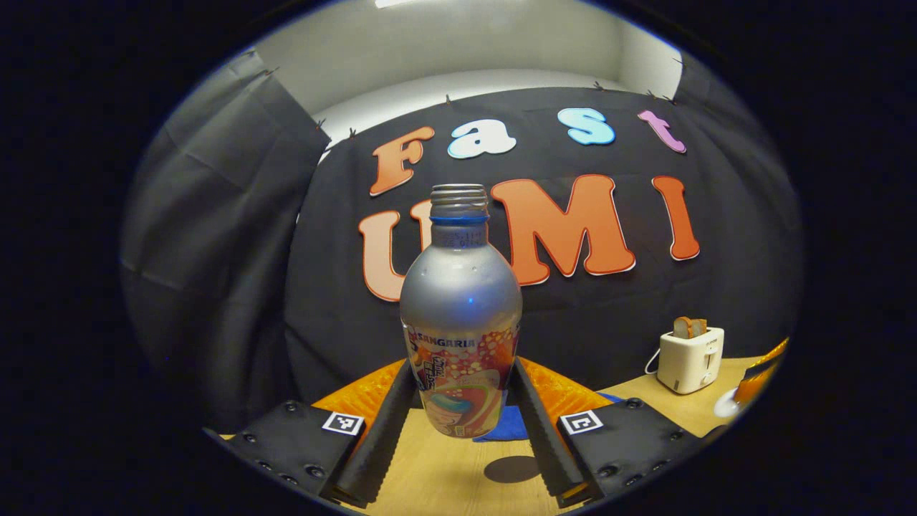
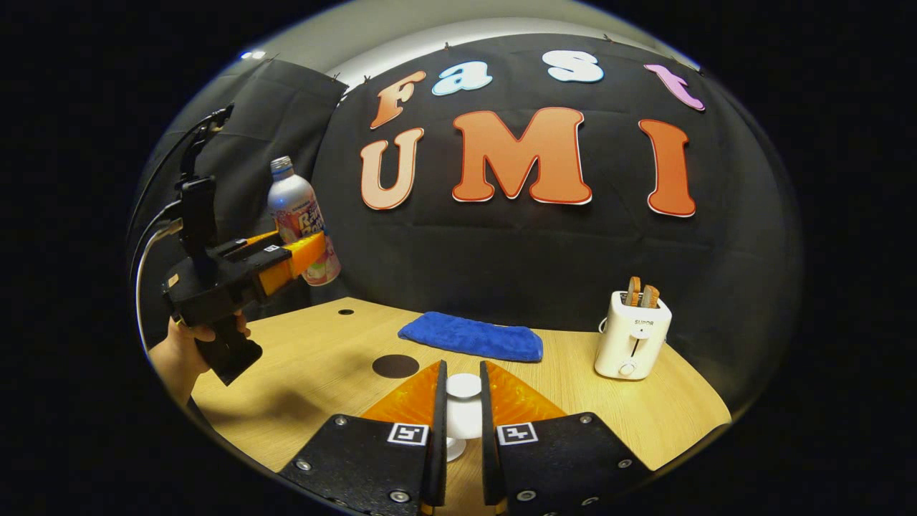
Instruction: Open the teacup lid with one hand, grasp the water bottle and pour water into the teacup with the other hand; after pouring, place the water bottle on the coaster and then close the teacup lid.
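Counter: wooden counter in front of a black cloth wall.
Left hand: a hand holds the left hand-held gripper up high, above the counter.
Left grip: both fingers squeeze one water bottle, upright in the air, cap off.
Right grip: right hand-held gripper is closed tight around one white teacup lid.
Other things: one dark round coaster, one blue cloth, one toaster.
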The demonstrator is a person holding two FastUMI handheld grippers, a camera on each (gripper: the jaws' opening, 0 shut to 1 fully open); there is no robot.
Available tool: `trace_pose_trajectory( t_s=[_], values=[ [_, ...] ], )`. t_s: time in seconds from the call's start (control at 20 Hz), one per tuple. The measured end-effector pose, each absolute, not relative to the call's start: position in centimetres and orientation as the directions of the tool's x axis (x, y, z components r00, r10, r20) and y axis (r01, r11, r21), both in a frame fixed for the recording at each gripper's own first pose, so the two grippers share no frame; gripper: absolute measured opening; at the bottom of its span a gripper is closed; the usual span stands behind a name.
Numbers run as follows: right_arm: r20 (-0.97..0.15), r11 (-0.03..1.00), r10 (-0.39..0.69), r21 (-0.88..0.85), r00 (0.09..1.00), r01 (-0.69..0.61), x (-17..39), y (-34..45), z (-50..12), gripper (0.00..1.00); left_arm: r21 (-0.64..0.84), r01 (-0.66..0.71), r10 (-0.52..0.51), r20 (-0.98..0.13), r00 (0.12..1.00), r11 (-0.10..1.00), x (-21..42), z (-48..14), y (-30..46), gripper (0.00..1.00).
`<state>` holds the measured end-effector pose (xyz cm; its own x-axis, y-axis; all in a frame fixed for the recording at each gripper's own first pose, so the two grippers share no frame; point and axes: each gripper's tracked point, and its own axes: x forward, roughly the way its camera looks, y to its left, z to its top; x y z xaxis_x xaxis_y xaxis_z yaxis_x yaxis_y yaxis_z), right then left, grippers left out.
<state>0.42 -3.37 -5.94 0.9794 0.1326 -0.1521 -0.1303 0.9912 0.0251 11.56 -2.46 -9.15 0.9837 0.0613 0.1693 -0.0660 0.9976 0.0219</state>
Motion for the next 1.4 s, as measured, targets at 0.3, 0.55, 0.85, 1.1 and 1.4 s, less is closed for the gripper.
trace_pose_trajectory(
  t_s=[0.3, 0.55, 0.85, 1.1, 1.4],
  values=[
    [-0.166, 0.990, 0.143, 0.037, 0.976, -0.138, 0.9, -3.2, -6.6, 0.20, -0.064, 0.006, -0.007, -0.007, 1.000, 0.998, 15.7, -15.4, -4.1, 0.84],
    [-0.192, 0.989, 0.147, 0.043, 0.970, -0.141, 1.7, -3.0, -7.5, 0.20, -0.123, 0.059, -0.074, -0.121, 0.990, 0.991, 18.4, -20.0, -5.5, 0.84],
    [-0.228, 0.986, 0.163, 0.056, 0.960, -0.154, 2.7, -2.5, -9.2, 0.20, -0.155, 0.073, -0.108, -0.226, 0.968, 0.985, 20.6, -24.7, -6.5, 0.82],
    [-0.247, 0.986, 0.166, 0.054, 0.955, -0.158, 2.9, -2.3, -10.1, 0.20, -0.153, 0.075, -0.118, -0.297, 0.947, 0.985, 21.2, -27.6, -6.9, 0.84],
    [-0.257, 0.983, 0.183, 0.063, 0.949, -0.173, 3.0, -1.9, -10.6, 0.20, -0.133, 0.089, -0.130, -0.341, 0.931, 0.987, 21.5, -29.1, -7.3, 0.82]
  ],
)
